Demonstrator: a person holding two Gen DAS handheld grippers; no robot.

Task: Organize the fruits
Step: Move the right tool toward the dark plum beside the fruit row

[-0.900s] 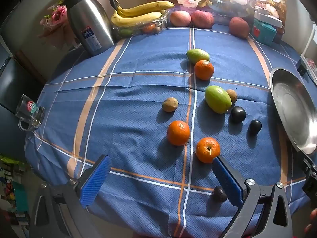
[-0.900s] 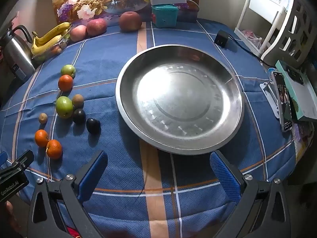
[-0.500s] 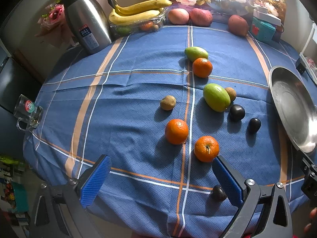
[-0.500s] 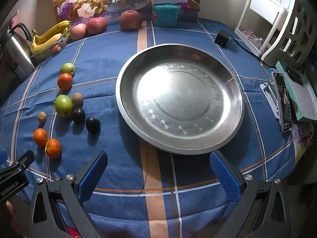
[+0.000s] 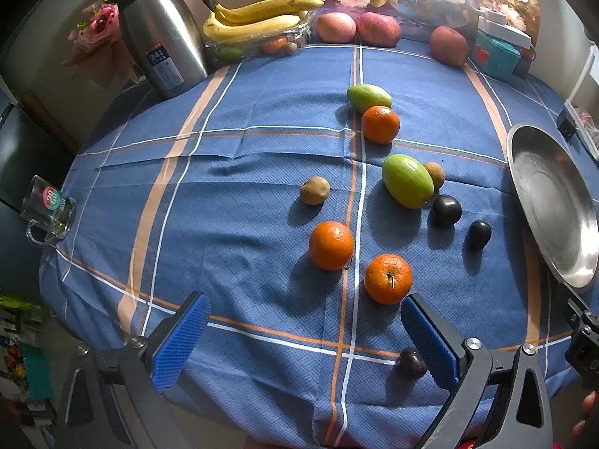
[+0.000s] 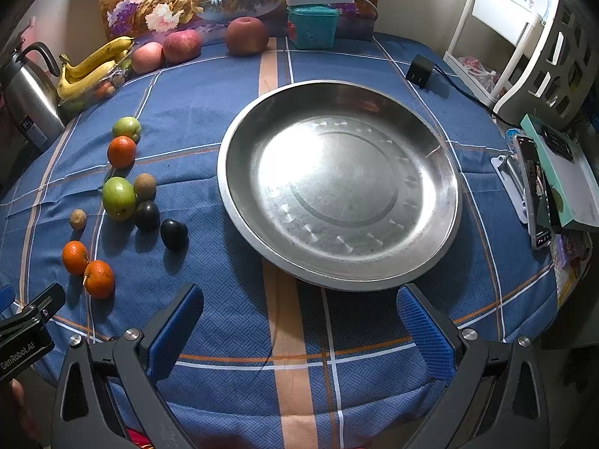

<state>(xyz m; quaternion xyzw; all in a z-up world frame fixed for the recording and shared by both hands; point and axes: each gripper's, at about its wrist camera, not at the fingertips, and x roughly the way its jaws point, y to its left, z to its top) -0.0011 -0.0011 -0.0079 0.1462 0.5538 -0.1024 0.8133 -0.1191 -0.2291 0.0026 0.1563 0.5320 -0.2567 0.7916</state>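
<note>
Loose fruit lies on the blue checked tablecloth (image 5: 232,157). Three oranges show in the left wrist view: the nearest orange (image 5: 388,278), the middle orange (image 5: 331,245) and the far orange (image 5: 380,124). Two green mangoes (image 5: 407,185) (image 5: 368,97), brown kiwis (image 5: 314,190) and dark plums (image 5: 446,209) lie among them. A small dark fruit (image 5: 411,363) sits by the right finger. My left gripper (image 5: 305,335) hovers open just short of the nearest orange. My right gripper (image 6: 299,331) stands open before the empty steel plate (image 6: 441,157).
At the back stand a steel kettle (image 5: 159,33), bananas (image 5: 258,18) on a clear box, apples (image 6: 247,35) and a teal box (image 6: 311,26). A glass mug (image 5: 46,211) sits at the left edge. A phone (image 6: 533,191) and charger (image 6: 419,71) lie right.
Both views have crept slightly forward over the table; the fruit sits a little lower in the left view. Both grippers stay open and nothing was touched.
</note>
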